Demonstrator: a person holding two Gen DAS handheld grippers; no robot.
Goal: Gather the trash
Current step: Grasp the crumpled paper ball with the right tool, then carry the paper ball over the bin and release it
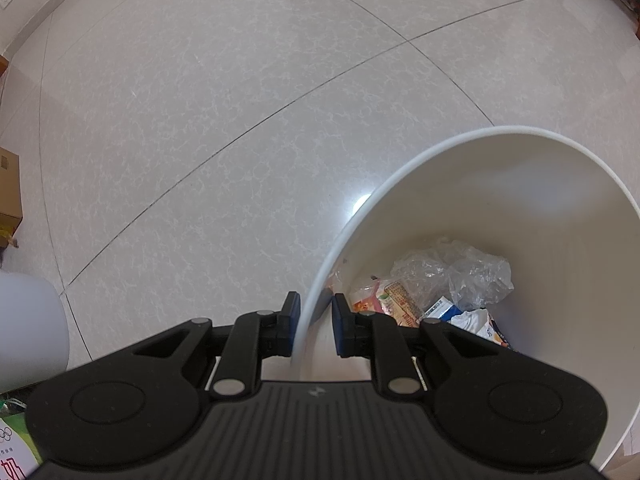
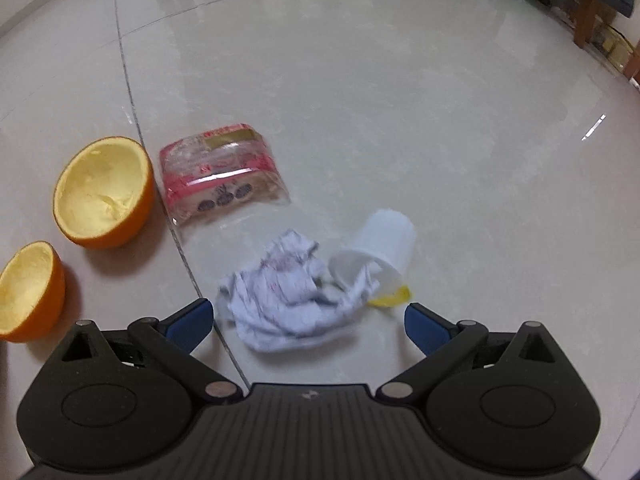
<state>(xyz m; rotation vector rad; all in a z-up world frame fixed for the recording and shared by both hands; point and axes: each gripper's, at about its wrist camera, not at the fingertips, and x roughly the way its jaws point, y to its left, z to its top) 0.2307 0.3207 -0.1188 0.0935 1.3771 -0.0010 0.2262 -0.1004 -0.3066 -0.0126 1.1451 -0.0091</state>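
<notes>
Above the tiled floor, the right gripper (image 2: 308, 322) hangs spread over a crumpled tissue (image 2: 288, 292), whose touching plastic cup (image 2: 380, 246) at two o'clock might roll, while the left gripper (image 1: 316, 320) pinches the white bin's rim (image 1: 320, 280).

A home – glossy tiled floor (image 2: 400, 100), wooden chair legs (image 2: 584, 20), cardboard box (image 1: 9, 188) by the wall.

Bare floor (image 2: 400, 100) beyond tissue (image 2: 288, 296); peels (image 2: 104, 192) crowd left.
</notes>
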